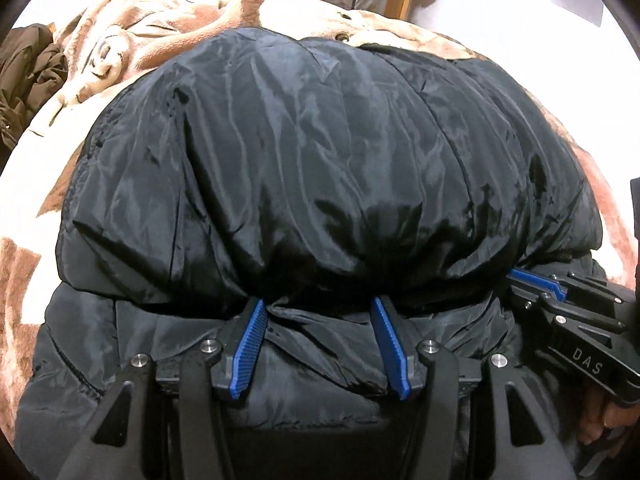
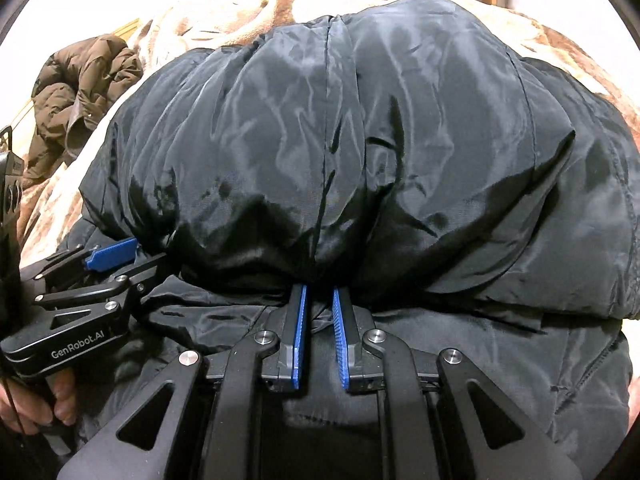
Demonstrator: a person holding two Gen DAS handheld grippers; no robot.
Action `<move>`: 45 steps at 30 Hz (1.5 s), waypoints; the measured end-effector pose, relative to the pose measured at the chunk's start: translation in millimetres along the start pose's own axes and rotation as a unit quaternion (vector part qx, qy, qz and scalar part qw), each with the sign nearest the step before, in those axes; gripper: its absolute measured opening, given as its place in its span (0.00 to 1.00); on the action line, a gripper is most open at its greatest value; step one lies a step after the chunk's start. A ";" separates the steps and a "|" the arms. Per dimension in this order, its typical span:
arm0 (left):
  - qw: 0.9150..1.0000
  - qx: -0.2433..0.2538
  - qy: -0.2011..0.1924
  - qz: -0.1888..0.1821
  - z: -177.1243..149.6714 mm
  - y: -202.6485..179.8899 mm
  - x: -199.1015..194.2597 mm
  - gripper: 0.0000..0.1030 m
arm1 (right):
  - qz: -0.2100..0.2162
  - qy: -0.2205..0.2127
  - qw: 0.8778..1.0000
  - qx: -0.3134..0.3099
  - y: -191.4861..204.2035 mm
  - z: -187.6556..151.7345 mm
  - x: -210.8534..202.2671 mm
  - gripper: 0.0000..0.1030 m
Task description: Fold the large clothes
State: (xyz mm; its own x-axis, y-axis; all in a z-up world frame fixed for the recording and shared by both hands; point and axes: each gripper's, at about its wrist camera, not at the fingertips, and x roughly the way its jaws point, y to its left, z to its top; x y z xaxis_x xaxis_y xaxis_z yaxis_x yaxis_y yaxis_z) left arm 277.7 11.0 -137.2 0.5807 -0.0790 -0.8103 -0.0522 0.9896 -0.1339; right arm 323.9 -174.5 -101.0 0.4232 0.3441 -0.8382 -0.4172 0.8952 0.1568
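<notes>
1. Left wrist view: left gripper (image 1: pixel 318 306) lies level, fingers spread wide, tips under the black jacket (image 1: pixel 320 160) fold on the blanket (image 1: pixel 120 60).
2. Right wrist view: right gripper (image 2: pixel 319 294), level, fingers narrowly parted, pinches jacket fabric.

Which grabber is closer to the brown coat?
Left. The brown coat lies off to the left; the left gripper is on that side of the black jacket, the right gripper is farther right.

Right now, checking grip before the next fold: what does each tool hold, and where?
Left tool is open, holding nothing. Right tool pinches the black jacket at its folded edge.
</notes>
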 end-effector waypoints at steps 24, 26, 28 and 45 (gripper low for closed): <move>0.998 -0.001 -0.058 0.001 -73.4 -11.2 -173.7 0.55 | -0.024 -0.049 0.998 0.014 13.6 -96.3 -170.6 0.38; 0.998 0.002 -0.059 0.004 -84.6 -11.5 -184.5 0.55 | -0.029 -0.047 0.998 0.017 12.2 -110.0 -179.9 0.38; 0.998 0.006 -0.061 0.010 -94.4 -12.6 -192.2 0.55 | -0.034 -0.045 0.998 0.018 10.6 -121.3 -187.6 0.38; 0.997 -0.002 -0.052 0.061 -135.4 21.3 -209.3 0.55 | -0.058 -0.051 0.995 0.058 -16.1 -160.3 -209.4 0.52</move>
State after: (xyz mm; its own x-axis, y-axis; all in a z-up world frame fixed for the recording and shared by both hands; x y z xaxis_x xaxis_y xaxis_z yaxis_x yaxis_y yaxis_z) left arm 45.0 32.3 -47.7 0.6514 0.0557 -0.7566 -0.1310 0.9906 -0.0399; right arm 113.0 -306.3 -11.7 0.5452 0.2574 -0.7978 -0.2668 0.9555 0.1259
